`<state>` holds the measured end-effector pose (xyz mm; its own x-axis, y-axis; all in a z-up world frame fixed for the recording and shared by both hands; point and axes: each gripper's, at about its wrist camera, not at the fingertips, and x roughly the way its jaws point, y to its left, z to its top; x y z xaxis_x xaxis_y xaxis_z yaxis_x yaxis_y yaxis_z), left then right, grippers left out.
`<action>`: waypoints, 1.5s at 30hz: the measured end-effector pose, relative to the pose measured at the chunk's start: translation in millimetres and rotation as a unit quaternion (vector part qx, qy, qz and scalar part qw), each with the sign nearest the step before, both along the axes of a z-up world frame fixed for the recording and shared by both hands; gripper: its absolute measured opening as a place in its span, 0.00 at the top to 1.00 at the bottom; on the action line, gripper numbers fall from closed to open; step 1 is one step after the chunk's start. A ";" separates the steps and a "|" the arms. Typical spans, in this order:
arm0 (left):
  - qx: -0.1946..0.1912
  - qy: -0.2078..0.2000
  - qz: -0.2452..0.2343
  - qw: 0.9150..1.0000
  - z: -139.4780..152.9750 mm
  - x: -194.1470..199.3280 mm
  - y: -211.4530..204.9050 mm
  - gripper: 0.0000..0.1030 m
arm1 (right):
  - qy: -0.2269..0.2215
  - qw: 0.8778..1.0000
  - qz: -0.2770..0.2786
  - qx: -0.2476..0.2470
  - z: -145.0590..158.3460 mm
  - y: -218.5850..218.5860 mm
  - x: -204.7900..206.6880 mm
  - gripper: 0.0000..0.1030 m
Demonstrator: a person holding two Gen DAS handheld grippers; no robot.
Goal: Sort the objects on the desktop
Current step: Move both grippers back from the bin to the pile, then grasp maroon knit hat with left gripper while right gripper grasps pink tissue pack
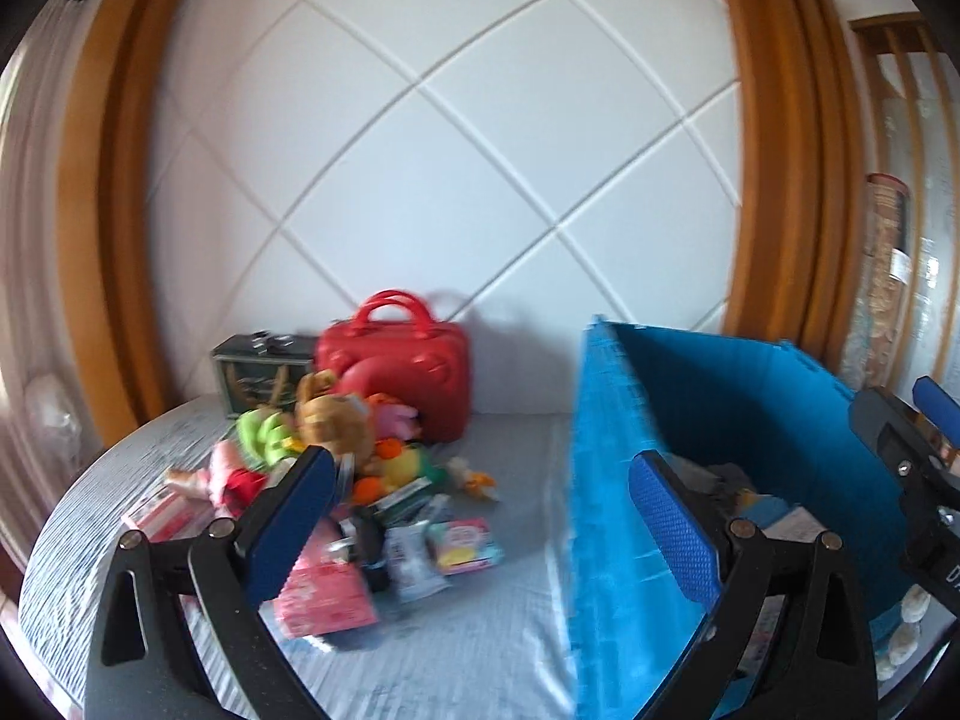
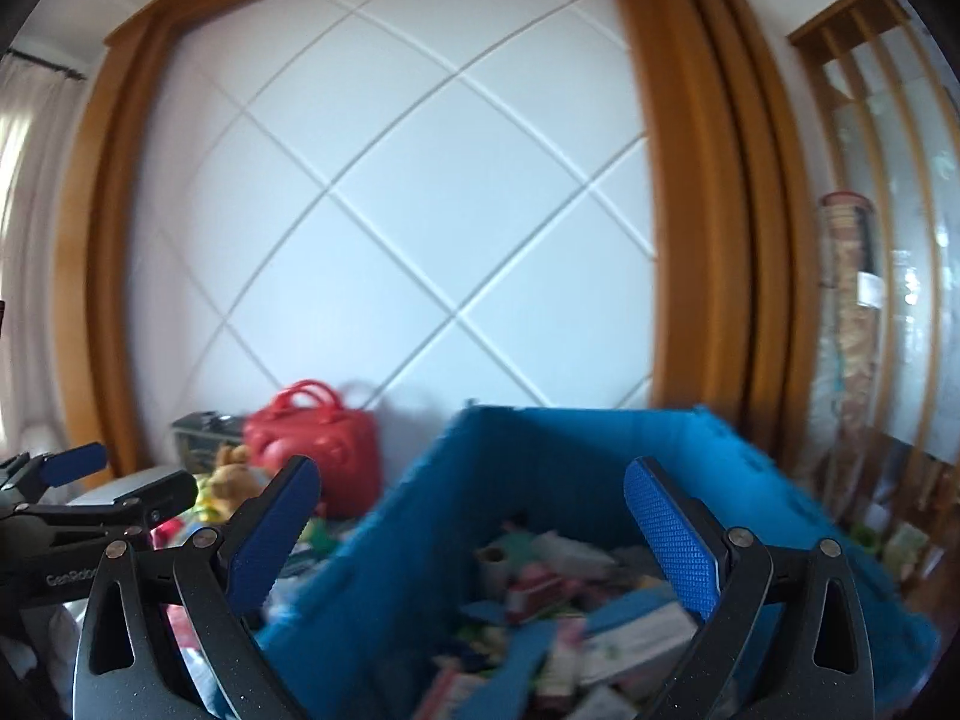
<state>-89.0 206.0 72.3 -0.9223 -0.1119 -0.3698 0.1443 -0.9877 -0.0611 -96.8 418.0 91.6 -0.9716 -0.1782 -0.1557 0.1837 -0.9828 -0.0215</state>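
Beside the blue bin (image 1: 606, 516), both left gripper (image 1: 480, 510) and right gripper (image 2: 474, 534) gape empty; approach the toy pile (image 1: 336, 450) near the table's (image 1: 480, 648) back edge, isolating one item.

A white padded wall panel (image 1: 444, 138) crossed by diagonal seams fills the view ahead of the claws, framed by broad orange-brown wooden mouldings (image 2: 708, 180). Pale curtains (image 1: 30, 192) hang far left, and a wooden-slatted glass partition (image 2: 888, 138) stands right, in soft daylight.
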 end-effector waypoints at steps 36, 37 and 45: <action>0.038 -0.296 -0.011 0.954 -283.9 -95.7 -354.3 0.03 | -0.393 0.918 0.013 0.050 -272.6 -335.9 -118.9 0.00; 0.034 -0.302 -0.014 0.953 -290.5 -102.0 -353.8 0.03 | -0.400 0.915 0.015 0.052 -278.3 -341.0 -122.3 0.00; 0.012 -0.354 -0.043 0.934 -330.8 -141.7 -345.8 0.26 | -0.448 0.891 0.023 0.072 -320.9 -362.5 -152.2 0.00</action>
<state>-230.7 -139.8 -258.6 -0.4516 -0.0319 -0.8916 0.0765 -0.9971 -0.0030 -249.0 55.5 -229.3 -0.4386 -0.1303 -0.8892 0.2297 -0.9728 0.0292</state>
